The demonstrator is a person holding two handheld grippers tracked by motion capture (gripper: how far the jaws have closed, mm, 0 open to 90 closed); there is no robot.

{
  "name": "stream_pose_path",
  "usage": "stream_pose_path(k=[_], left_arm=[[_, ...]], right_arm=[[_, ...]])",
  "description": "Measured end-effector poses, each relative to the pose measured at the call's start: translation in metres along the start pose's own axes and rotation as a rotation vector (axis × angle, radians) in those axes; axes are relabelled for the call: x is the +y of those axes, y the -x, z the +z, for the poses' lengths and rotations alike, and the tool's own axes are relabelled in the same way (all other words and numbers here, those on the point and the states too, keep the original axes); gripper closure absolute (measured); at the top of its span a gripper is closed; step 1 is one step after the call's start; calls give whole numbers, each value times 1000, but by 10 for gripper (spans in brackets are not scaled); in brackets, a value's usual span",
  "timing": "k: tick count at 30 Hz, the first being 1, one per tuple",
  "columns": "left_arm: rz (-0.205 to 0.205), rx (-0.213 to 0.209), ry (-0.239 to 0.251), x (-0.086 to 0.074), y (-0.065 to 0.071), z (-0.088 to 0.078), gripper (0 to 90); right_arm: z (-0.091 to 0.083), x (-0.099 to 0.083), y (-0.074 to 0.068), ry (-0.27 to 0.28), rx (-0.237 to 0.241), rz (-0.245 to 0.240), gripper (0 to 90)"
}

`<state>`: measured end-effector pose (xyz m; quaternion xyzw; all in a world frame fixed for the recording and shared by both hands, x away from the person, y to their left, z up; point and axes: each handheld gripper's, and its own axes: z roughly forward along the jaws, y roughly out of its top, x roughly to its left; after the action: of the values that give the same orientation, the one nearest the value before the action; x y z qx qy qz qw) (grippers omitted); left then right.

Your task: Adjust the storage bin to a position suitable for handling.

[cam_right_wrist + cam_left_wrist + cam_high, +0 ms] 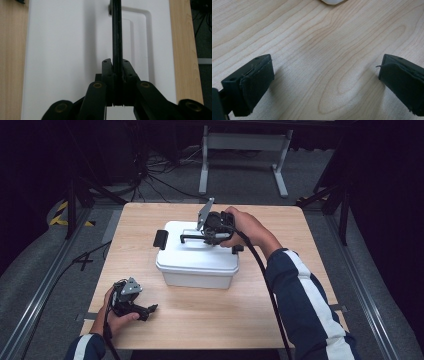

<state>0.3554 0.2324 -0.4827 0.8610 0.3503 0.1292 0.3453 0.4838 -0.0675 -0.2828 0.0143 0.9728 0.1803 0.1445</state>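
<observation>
A white plastic box with a lid stands in the middle of the wooden table. Its black carrying handle is raised above the lid, and a black latch sticks out at its left end. My right gripper is over the lid, shut on that handle; in the right gripper view the handle runs straight up from between the pressed pads. My left gripper rests near the table's front left corner, open, with bare wood between its pads.
A corner of the white box shows at the top of the left gripper view. Beyond the table stand a grey metal frame and loose cables on the floor. Metal rails run along both sides.
</observation>
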Motion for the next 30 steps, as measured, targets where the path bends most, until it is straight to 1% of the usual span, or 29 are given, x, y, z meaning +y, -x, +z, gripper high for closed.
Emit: stream_pose_path(k=[1, 3, 4, 6, 7, 8, 11, 12, 13, 16, 17, 18, 19, 21, 23, 24, 25, 26, 27, 28, 29, 30], left_arm=[[0, 0, 0, 0, 0, 0, 4], [1, 0, 0, 0, 0, 0, 4], [1, 0, 0, 0, 0, 0, 4], [0, 0, 0, 0, 0, 0, 4], [0, 0, 0, 0, 0, 0, 4], [0, 0, 0, 0, 0, 0, 4], [1, -1, 0, 0, 0, 0, 4], [2, -2, 0, 0, 0, 0, 4], [8, 0, 2, 0, -1, 0, 3], [9, 2, 1, 1, -1, 0, 3], [9, 1, 2, 1, -1, 0, 2], [9, 2, 1, 0, -1, 0, 2], [9, 2, 1, 0, -1, 0, 2], [8, 1, 1, 1, -1, 0, 3], [4, -3, -1, 0, -1, 0, 3], [3, 1, 4, 0, -1, 0, 3], [3, 1, 4, 0, -1, 0, 3], [6, 1, 5, 0, -1, 1, 3], [0, 0, 4, 0, 0, 1, 3], [7, 1, 5, 0, -1, 0, 3], [2, 2, 6, 0, 0, 1, 3], [2, 2, 6, 0, 0, 1, 3]], right_arm=[[0, 0, 0, 0, 7, -11, 844], [-1, -1, 0, 8, -1, -1, 845], [-1, -1, 0, 13, -5, -10, 844], [-3, -1, 1, 24, 1, -14, 845], [-4, -1, 0, 19, -1, -22, 846], [-5, -1, 1, 29, -4, -23, 846], [-7, -3, 3, 46, 12, -15, 845], [-8, -4, 3, 45, 5, -27, 845], [-9, -4, 3, 50, -8, -26, 846], [-11, -6, 4, 87, -4, -21, 846], [-11, -7, 4, 89, -3, -19, 846], [-11, -7, 4, 91, -13, -28, 846], [-12, -7, 3, 95, -11, -32, 846], [-15, -7, 2, 112, -16, -34, 847], [-17, -7, 2, 115, -20, -31, 847], [-20, -8, 2, 129, -24, -24, 847], [-20, -8, 2, 129, -24, -24, 847], [-22, -9, 2, 137, -30, -26, 848], [-23, -11, 3, 147, -26, -31, 847], [-23, -11, 3, 147, -26, -31, 847], [-25, -12, 2, 147, -37, -29, 848], [-25, -12, 2, 147, -37, -29, 848]])
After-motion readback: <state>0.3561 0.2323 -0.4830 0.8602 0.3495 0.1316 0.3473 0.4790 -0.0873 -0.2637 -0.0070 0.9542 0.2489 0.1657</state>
